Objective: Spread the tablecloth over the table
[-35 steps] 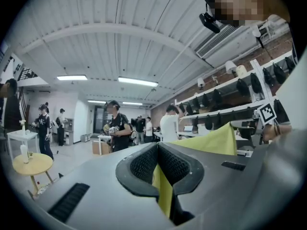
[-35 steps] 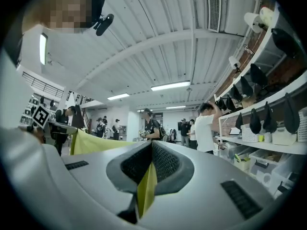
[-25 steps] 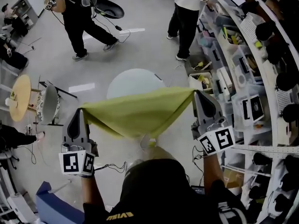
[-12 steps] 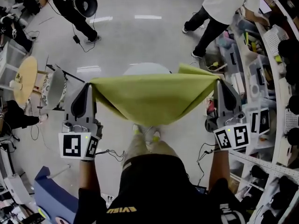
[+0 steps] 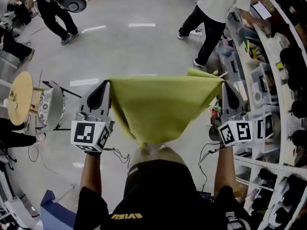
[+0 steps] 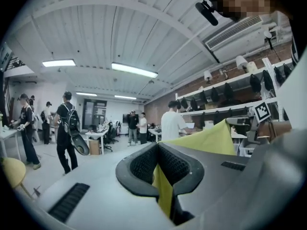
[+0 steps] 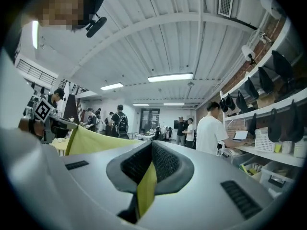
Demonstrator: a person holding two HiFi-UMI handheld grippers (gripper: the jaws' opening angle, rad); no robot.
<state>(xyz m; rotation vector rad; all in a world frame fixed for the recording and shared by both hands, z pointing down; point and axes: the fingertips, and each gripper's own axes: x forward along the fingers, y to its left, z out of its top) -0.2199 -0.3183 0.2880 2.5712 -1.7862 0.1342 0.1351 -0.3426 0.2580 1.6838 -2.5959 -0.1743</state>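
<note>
My left tongs [image 5: 107, 84] are pinched shut on one top corner of the yellow-green tablecloth [image 5: 158, 107], and my right tongs [image 5: 224, 84] are pinched shut on the other, both pointing level ahead of me. The cloth's top edge runs stretched between them. The rest hangs in the air before my body, above the grey floor [image 5: 136, 49].

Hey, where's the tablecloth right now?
In the head view the tablecloth hangs mid-frame in front of the person, stretched between the left gripper and the right gripper, each shut on a top corner.
</note>
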